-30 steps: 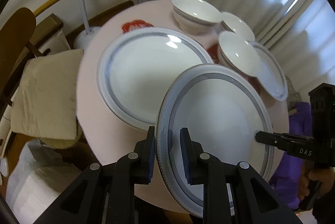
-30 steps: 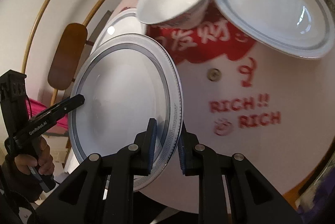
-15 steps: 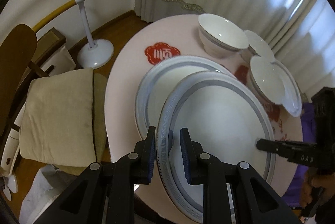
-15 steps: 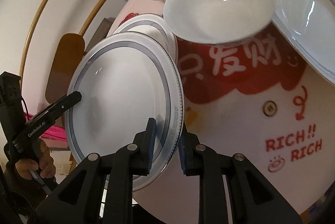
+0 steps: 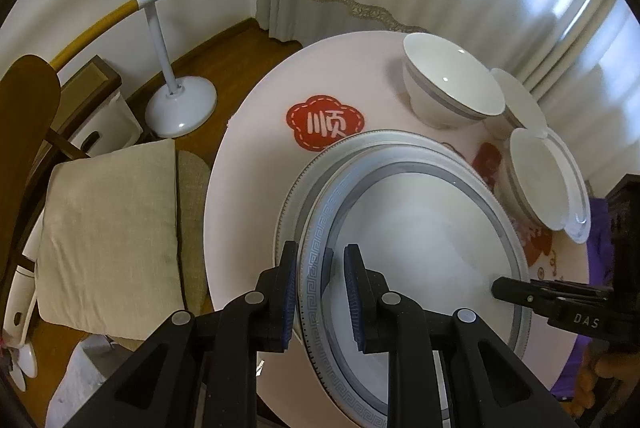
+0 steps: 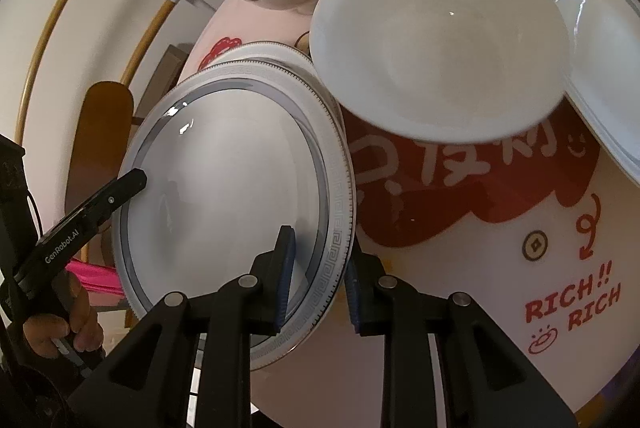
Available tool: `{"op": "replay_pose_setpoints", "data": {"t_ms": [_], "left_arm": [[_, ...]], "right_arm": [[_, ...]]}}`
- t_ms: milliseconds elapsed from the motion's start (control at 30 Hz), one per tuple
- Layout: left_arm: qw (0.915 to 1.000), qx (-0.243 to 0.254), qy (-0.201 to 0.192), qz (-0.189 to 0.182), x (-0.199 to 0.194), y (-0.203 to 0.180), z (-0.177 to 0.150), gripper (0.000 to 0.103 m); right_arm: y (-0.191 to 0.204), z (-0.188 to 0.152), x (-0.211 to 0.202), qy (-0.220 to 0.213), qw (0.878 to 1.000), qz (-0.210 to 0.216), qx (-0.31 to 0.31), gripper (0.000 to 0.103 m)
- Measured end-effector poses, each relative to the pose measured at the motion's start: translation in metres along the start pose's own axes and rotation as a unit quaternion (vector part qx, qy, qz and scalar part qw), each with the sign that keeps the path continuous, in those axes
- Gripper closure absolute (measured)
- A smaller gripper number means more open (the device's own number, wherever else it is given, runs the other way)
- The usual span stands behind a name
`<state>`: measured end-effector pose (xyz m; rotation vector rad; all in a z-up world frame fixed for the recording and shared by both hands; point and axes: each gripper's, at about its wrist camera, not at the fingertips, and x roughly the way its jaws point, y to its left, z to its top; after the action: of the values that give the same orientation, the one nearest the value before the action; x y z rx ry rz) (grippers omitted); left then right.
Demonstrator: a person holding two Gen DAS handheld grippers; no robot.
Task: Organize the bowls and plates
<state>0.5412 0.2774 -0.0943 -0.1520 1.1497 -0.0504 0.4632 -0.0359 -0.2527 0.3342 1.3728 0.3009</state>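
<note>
Now, writing: tablecloth [image 6: 500, 268] read "RICH!! RICH".
Left gripper [image 5: 322, 292]: clamped on key-pattern plate [image 5: 420, 252].
Right gripper [image 6: 318, 278]: jaws just opening, plate rim between.
Change: plate moved over second plate [image 5: 384, 142] at 12 o'clock.

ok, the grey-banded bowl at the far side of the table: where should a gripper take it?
I'd pinch the rim of the grey-banded bowl, one finger inside, one outside, coming down from above on the side facing the red badge. It stands upright, mouth open, with a thin flared wall; a smaller bowl crowds its other side.
</note>
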Motion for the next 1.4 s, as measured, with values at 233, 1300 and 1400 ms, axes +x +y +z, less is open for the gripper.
{"op": "replay_pose_setpoints", "data": {"t_ms": [233, 1300, 1400], "left_arm": [[1.0000, 0.003, 0.005, 0.003, 0.020, 0.004, 0.010, 0.085], [0.9983, 0.021, -0.009, 0.054, 0.040, -0.001, 0.008, 0.084], [0.9979, 0.019, -0.006, 0.061, 0.037, -0.003, 0.007, 0.081]], "right_arm": [[0.009, 0.005, 0.005, -0.004, 1.000, -0.024, 0.001, 0.078], [0.041, 0.014, 0.022, -0.008, 0.993, -0.118, -0.013, 0.066], [0.041, 0.012, 0.020, -0.008, 0.993, -0.118, -0.014, 0.066]]}}
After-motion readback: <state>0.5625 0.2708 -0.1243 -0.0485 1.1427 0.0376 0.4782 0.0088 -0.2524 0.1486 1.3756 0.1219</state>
